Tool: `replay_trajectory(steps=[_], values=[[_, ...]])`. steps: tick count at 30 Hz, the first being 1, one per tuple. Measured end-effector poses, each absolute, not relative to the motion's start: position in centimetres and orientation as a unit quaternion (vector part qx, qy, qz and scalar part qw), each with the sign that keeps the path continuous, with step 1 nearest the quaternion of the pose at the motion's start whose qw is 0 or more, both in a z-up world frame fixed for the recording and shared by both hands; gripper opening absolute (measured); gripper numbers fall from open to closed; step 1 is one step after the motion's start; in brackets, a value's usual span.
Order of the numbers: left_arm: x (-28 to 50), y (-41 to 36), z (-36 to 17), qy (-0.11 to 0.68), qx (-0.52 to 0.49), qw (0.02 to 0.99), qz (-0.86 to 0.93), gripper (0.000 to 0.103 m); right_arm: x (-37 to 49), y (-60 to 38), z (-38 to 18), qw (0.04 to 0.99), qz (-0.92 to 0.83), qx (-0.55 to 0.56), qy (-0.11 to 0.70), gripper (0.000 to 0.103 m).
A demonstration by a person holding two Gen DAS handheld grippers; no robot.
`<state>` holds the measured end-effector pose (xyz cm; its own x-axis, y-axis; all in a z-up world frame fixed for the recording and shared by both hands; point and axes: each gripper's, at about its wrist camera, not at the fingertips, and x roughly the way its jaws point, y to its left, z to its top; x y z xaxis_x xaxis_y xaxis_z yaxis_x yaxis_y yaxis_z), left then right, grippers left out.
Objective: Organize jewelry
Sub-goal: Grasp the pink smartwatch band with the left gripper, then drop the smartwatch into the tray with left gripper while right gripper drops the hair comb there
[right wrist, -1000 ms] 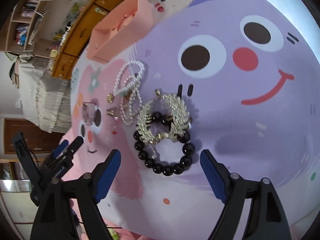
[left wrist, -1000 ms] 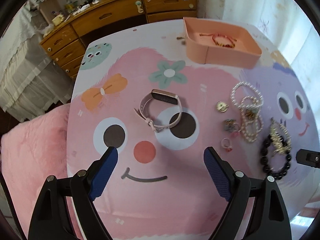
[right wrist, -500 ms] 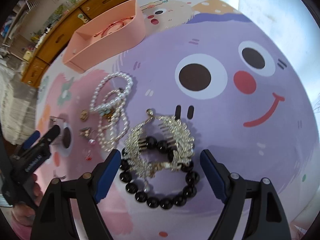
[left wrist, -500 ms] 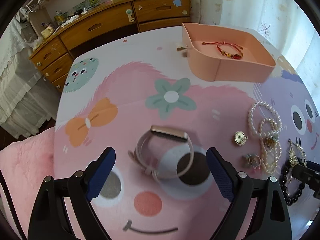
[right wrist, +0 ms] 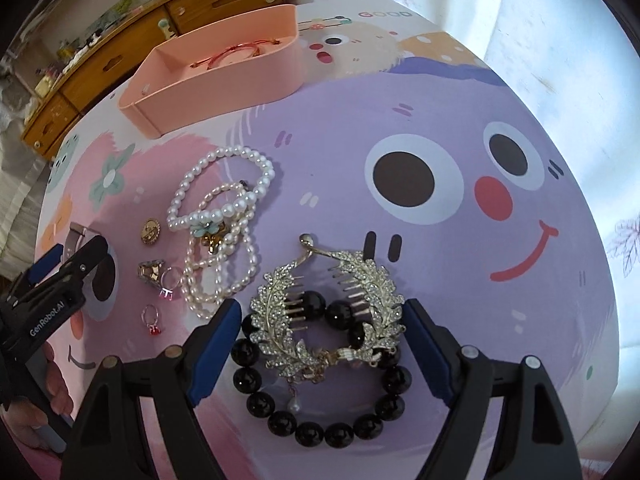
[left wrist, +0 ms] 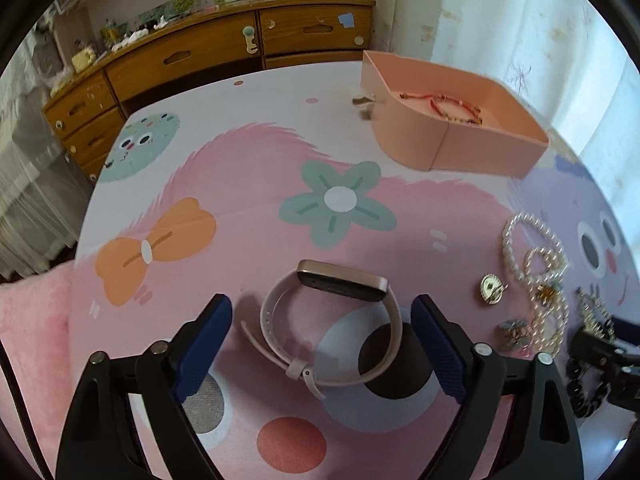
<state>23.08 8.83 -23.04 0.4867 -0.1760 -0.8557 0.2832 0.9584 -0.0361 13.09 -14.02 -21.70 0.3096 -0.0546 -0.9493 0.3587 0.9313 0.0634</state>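
My left gripper point(left wrist: 322, 346) is open, its blue pads on either side of a pink wristband watch point(left wrist: 332, 320) lying on the cartoon mat. My right gripper point(right wrist: 322, 346) is open around a silver leaf hair clip point(right wrist: 326, 316) that lies on a black bead bracelet point(right wrist: 320, 412). Pearl bracelets point(right wrist: 224, 220), a gold brooch point(right wrist: 150, 232) and rings point(right wrist: 154, 314) lie left of it. A pink tray point(left wrist: 480, 148) at the back holds a red cord bracelet point(left wrist: 444, 106). The tray also shows in the right wrist view point(right wrist: 224, 76).
A wooden dresser point(left wrist: 208, 52) stands behind the table. A pink blanket point(left wrist: 32, 320) lies off the table's left edge. Curtains point(left wrist: 520, 20) hang at the back right. The left gripper's arm point(right wrist: 56, 292) shows at the left of the right wrist view.
Both grippers moved forward and down. The watch now sits between the left pads, and the hair clip and black bracelet sit between the right pads. Both stayed open.
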Motion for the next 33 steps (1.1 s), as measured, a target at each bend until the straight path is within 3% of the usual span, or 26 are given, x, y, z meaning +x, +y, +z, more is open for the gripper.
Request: replay_trajectory(steps=[2, 4, 9, 22, 33], values=[[23.2, 9.0, -23.2, 0.489, 0.044, 0.859, -0.142, 0.077, 12.9, -14.0, -21.7, 0.799, -0.135, 0.134, 0.570, 0.078], [23.1, 9.1, -23.2, 0.485, 0.050, 0.862, -0.138, 0.062, 12.8, -14.3, -21.6, 0.799, -0.137, 0.137, 0.569, 0.075], [23.0, 9.1, -22.9, 0.483, 0.047, 0.864, -0.137, 0.055, 13.2, -14.4, -21.7, 0.796, -0.124, 0.146, 0.575, 0.075], [22.1, 7.9, -18.0, 0.465, 0.011, 0.878, -0.116, 0.053, 13.7, -16.6, -18.8, 0.803, -0.055, 0.167, 0.569, 0.075], [24.0, 4.6, -12.1, 0.411, 0.004, 0.903, -0.124, 0.053, 19.5, -17.2, -13.7, 0.870, 0.015, 0.107, 0.480, 0.075]])
